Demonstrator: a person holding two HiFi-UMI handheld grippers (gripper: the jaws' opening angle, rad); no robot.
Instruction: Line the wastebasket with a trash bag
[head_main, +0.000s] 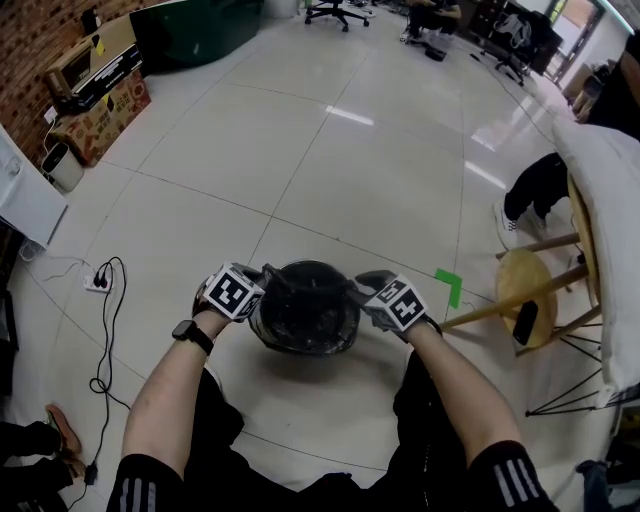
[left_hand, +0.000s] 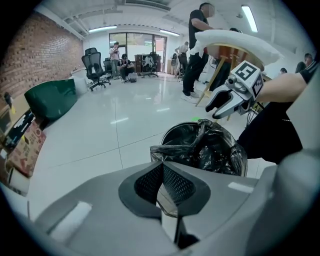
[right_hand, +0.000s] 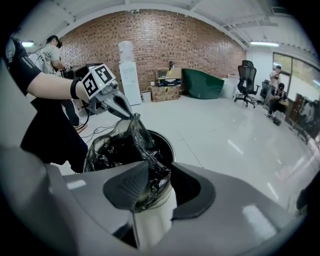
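Observation:
A round dark wastebasket (head_main: 304, 343) stands on the tiled floor between my two grippers, with a black trash bag (head_main: 305, 300) crumpled in its mouth. My left gripper (head_main: 264, 278) is at the left rim. In the left gripper view its jaws (left_hand: 163, 167) are shut, and the right gripper view shows that gripper (right_hand: 131, 116) pinching a raised edge of the bag (right_hand: 146, 147). My right gripper (head_main: 360, 286) is at the right rim. Its jaws (right_hand: 160, 175) stand partly apart with a bunch of bag film between them, lying against the left pad.
A wooden stool (head_main: 520, 285) with a phone (head_main: 524, 322) on it stands to the right, beside a white draped chair (head_main: 612, 230). A green tape mark (head_main: 449, 287) lies near the basket. A power strip and cable (head_main: 100, 282) lie at left. Boxes (head_main: 100, 120) and people are further off.

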